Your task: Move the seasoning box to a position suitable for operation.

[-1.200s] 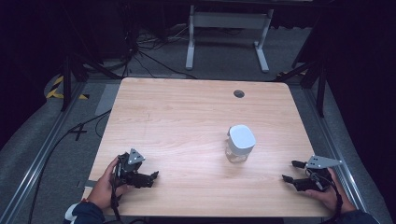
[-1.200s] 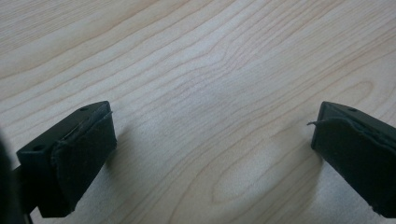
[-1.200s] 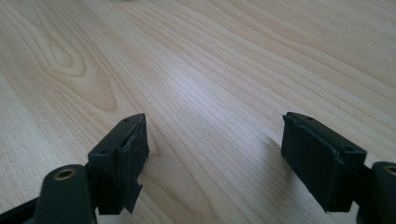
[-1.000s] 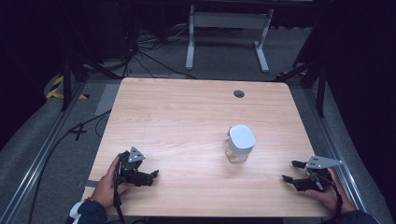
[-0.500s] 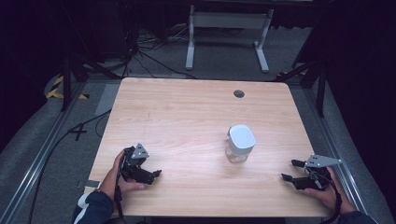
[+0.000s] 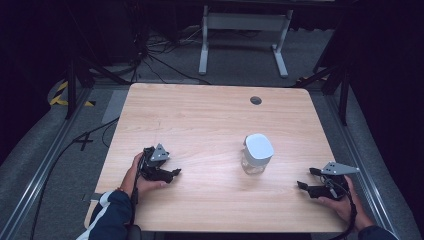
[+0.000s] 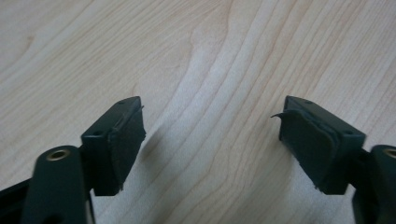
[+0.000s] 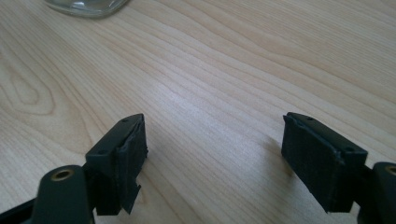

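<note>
A clear glass jar with a white lid point(image 6: 258, 153) stands upright on the wooden table point(image 6: 210, 120), right of centre. Its glass base point(image 8: 86, 7) shows at the top left of the right gripper view. My left gripper point(image 6: 175, 173) rests on the table near the front left, held by a hand, its jaws wide open over bare wood point(image 7: 210, 126). My right gripper point(image 6: 302, 179) sits low at the front right, pointing left toward the jar, jaws wide open and empty point(image 8: 212, 140). Both stand apart from the jar.
A round cable hole point(image 6: 256, 100) lies near the table's far edge. Beyond the table stand a white metal frame point(image 6: 243, 35) and loose cables on the dark floor. A cable point(image 6: 75, 145) runs off the table's left side.
My left gripper has shifted a little forward and to the right on the table. The right gripper and the jar have stayed put.
</note>
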